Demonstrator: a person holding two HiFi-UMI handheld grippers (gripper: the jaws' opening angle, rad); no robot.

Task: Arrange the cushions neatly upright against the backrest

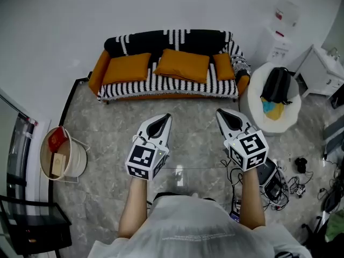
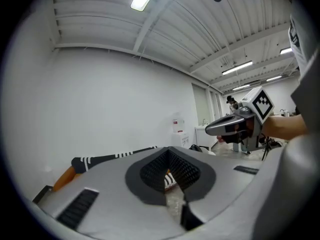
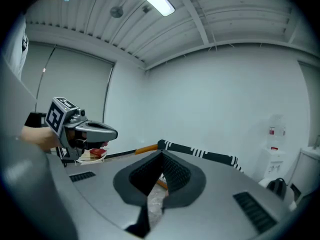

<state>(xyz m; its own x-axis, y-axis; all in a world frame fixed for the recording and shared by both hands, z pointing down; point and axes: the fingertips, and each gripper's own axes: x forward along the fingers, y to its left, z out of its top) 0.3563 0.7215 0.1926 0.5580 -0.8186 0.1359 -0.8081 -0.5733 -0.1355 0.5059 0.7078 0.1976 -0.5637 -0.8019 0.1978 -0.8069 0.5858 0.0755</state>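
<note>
Cushions (image 1: 183, 64) lie on the sofa (image 1: 161, 88), well ahead of the left tool (image 1: 167, 116) and right tool (image 1: 219, 112), both clenched on nothing.

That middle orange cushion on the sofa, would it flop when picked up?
The middle cushion looks plump and soft, so it would probably sag from a corner pinch. It likely weighs little for its bulk. Leaning askew on the sofa, it may slump unless propped.
</note>
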